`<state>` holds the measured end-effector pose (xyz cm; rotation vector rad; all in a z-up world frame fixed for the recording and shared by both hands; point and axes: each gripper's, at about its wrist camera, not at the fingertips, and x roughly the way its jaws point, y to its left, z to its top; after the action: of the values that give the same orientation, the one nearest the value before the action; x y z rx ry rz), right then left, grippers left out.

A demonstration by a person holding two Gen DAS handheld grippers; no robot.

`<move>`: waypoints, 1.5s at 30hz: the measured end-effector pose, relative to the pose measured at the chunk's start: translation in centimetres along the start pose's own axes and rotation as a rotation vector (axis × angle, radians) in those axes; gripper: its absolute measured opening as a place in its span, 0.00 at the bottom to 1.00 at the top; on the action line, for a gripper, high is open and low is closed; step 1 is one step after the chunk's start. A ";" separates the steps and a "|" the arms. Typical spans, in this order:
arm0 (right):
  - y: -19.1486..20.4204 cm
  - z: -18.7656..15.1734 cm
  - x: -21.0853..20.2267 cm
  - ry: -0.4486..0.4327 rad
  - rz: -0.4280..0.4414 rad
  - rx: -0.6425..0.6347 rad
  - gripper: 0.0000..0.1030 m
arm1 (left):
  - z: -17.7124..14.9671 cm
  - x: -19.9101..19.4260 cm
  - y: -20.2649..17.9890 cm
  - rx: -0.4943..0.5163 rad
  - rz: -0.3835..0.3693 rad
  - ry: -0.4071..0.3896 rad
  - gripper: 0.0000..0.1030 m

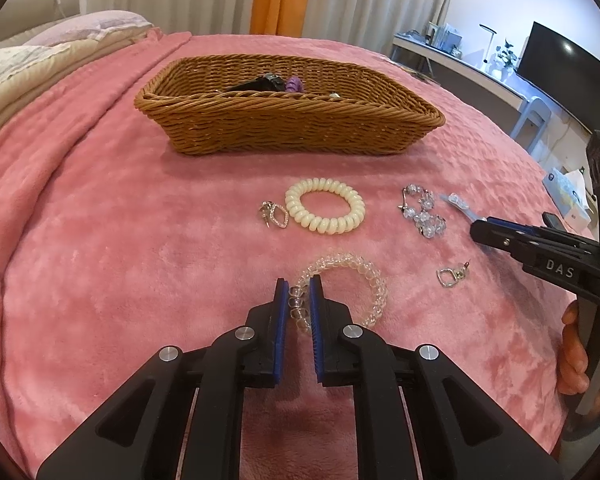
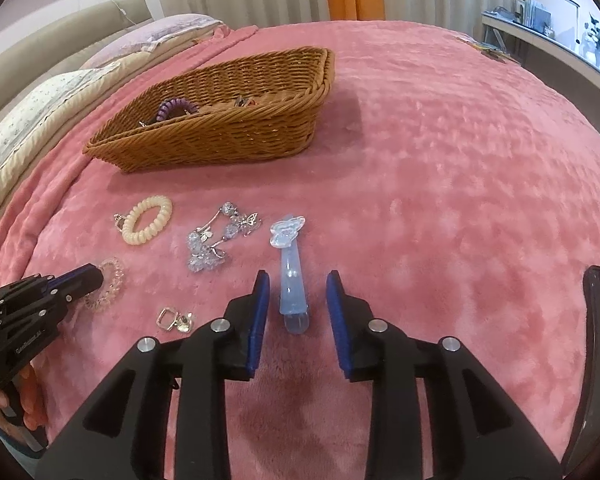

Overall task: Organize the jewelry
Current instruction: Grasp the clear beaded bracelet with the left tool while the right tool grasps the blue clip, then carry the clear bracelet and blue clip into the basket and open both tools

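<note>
a pink bed (image 1: 100, 240) holds loose jewelry, with a wicker basket (image 1: 284, 136) at the back that already has a purple coil and dark pieces inside.

from left to right in the left wrist view: a small silver earring (image 1: 274, 214), then a cream coil tie (image 1: 325, 211) just beside it. nearer the camera, the left gripper (image 1: 299, 294) is closed on the rim of a clear coil tie (image 1: 342, 282), which lies on the bed. further right sits a crystal bracelet (image 1: 424, 212), and below it a second earring (image 1: 452, 276).

at far right, the right gripper (image 2: 298, 294) is partly open and holds nothing. a pale blue hair clip (image 2: 290, 280) lies between its jaws without touching them.

both coils look light, springy and easy to pinch anywhere on the ring. the clip looks stiff, smooth plastic, likely slippery; its straight body seems the best hold, not the butterfly end. the bracelet looks loose and may dangle.
</note>
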<state>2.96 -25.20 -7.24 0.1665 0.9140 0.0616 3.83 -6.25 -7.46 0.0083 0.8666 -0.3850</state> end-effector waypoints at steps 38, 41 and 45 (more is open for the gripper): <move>4.3 15.1 -2.1 -0.255 0.069 -0.084 0.10 | 15.8 -3.7 1.2 -0.071 0.000 -0.358 0.07; 4.2 16.3 0.8 -0.202 0.110 -0.061 0.10 | 16.3 -1.0 1.9 -0.093 0.015 -0.334 0.07; 4.5 17.1 4.0 -0.153 0.111 -0.060 0.10 | 16.2 1.4 2.4 -0.096 0.034 -0.312 0.07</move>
<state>19.01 -22.25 0.59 0.1638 0.7489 0.1763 17.47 -7.06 1.64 -0.1231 0.5752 -0.3021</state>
